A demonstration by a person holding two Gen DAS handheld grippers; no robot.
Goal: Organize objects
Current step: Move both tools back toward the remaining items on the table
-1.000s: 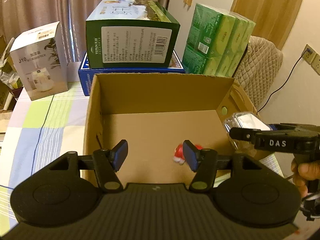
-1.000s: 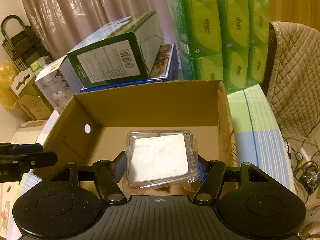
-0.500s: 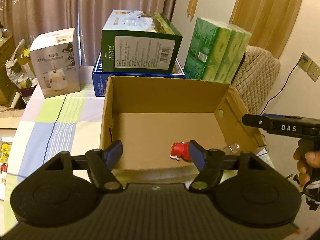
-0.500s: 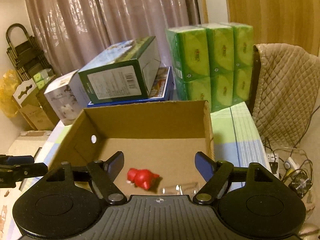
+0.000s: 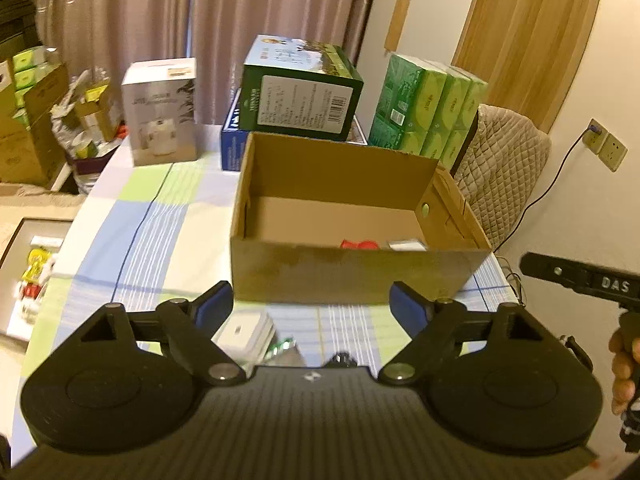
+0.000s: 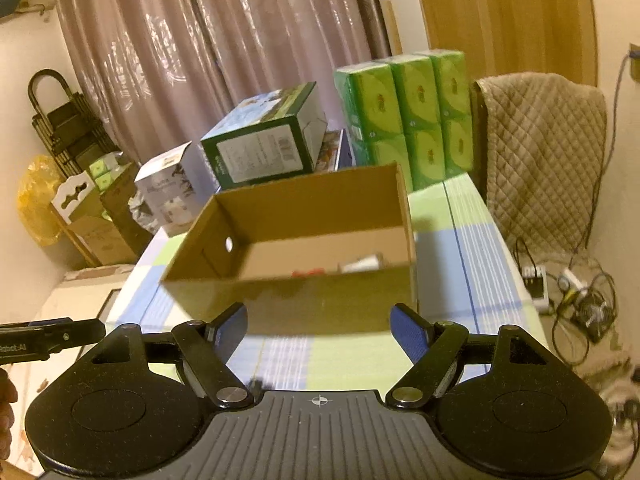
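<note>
both grippers stood before the near wall of the cardboard box (image 5: 352, 272), above the checked tablecloth (image 5: 132, 240). the left gripper (image 5: 310, 306) had just been opening its jaws, wide apart and empty. the right gripper (image 6: 318, 326) also stood spread, gripping nothing. inside the box, on its floor near the front wall, lay a red toy (image 5: 359, 244) beside a clear plastic case (image 5: 406, 245). behind the box stood a dark green carton (image 5: 300, 98) and green tissue packs (image 5: 430, 114).

Both wrist views face the cardboard box (image 5: 352, 276) nearby.
</note>
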